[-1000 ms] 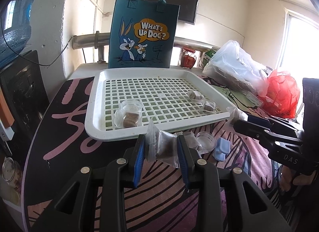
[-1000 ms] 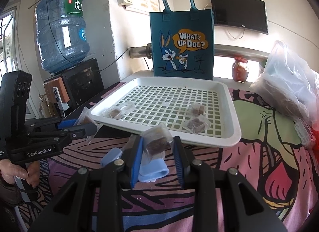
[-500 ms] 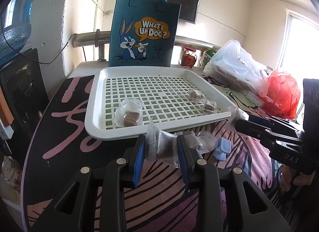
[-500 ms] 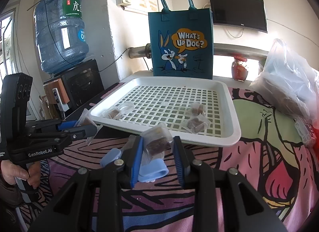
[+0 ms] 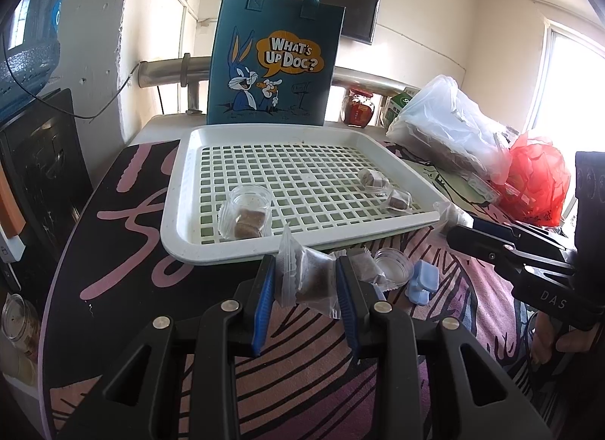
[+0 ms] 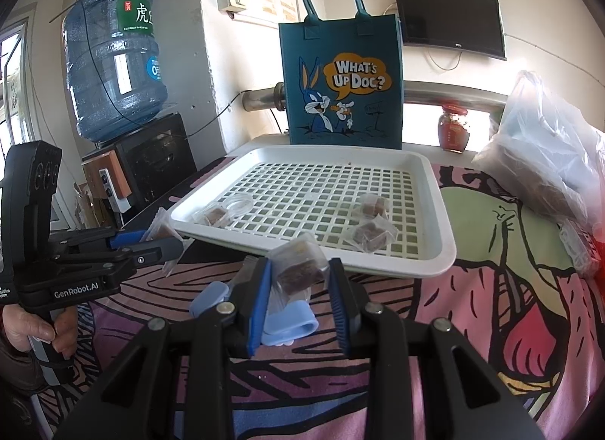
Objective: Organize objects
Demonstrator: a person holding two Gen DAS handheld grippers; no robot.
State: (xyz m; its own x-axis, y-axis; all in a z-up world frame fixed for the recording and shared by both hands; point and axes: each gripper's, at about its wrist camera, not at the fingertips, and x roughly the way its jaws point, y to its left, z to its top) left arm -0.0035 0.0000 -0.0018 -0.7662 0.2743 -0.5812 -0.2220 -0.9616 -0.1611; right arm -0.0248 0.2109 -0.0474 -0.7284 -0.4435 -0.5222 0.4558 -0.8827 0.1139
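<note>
In the left wrist view my left gripper (image 5: 304, 266) is shut on a clear packet (image 5: 314, 281) with a brown cube in it, held just before the near rim of the white slotted tray (image 5: 181, 213). In the right wrist view my right gripper (image 6: 299, 266) is shut on a similar packet (image 6: 298, 275), also short of the tray (image 6: 442, 213). A clear cup with brown cubes (image 5: 249, 213) and two wrapped cubes (image 5: 372, 179) (image 5: 399, 199) lie on the tray. Each gripper shows in the other's view, the right gripper (image 5: 453, 230) and the left gripper (image 6: 177, 245).
Another wrapped cube (image 5: 365, 269), a clear lid (image 5: 393, 268) and blue caps (image 5: 421, 281) lie on the patterned cloth before the tray. A blue tote bag (image 5: 272, 61) stands behind it. Plastic bags (image 5: 446, 129) and a red bag (image 5: 537, 179) crowd the right; a water bottle (image 6: 113, 61) stands left.
</note>
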